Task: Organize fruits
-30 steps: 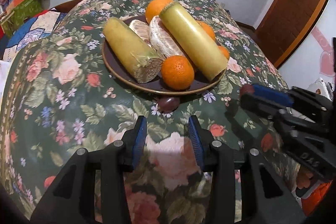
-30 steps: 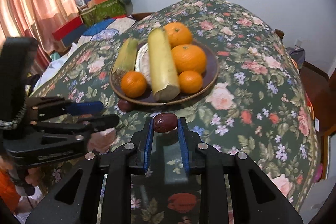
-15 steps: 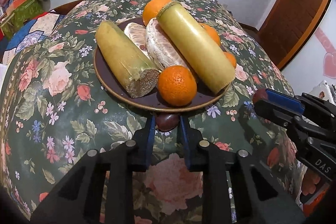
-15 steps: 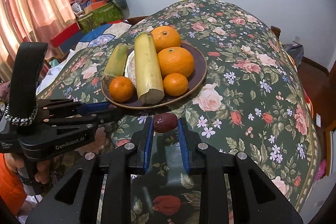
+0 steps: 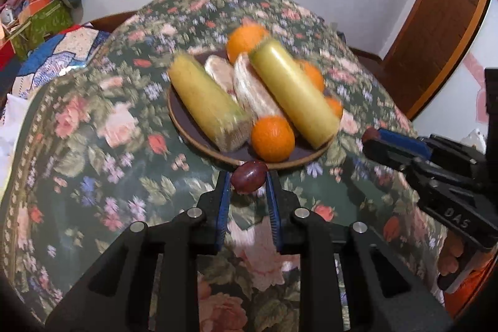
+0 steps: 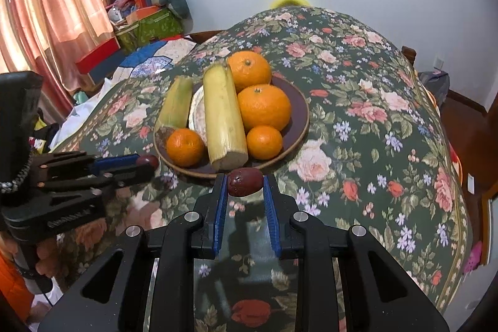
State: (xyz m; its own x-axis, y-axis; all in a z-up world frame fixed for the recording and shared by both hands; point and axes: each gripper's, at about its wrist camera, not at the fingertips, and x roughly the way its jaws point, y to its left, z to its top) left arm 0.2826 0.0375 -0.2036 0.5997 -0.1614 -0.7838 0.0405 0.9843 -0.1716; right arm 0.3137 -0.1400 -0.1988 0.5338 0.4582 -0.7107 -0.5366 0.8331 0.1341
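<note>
A brown plate (image 6: 297, 101) on the floral table holds several oranges (image 6: 264, 106), two sugarcane pieces (image 6: 224, 120) and peeled pomelo segments (image 5: 249, 89). My left gripper (image 5: 248, 181) is shut on a dark red date (image 5: 249, 180) and holds it above the cloth at the plate's near rim (image 5: 186, 126). My right gripper (image 6: 244, 181) is shut on a second dark red date (image 6: 244, 181), also just before the plate. Each gripper shows in the other's view: the right one (image 5: 370, 136) at right, the left one (image 6: 147, 162) at left.
The round table carries a dark green floral cloth (image 6: 358, 120). A bed with a quilt (image 6: 149, 61) and boxes (image 6: 146, 24) lies to the left, by a pink curtain (image 6: 46, 5). A wooden door (image 5: 442, 21) stands to the right.
My left gripper moved up to the date lying by the plate, shut on it and lifted it off the cloth. My right gripper kept its date and rose slightly.
</note>
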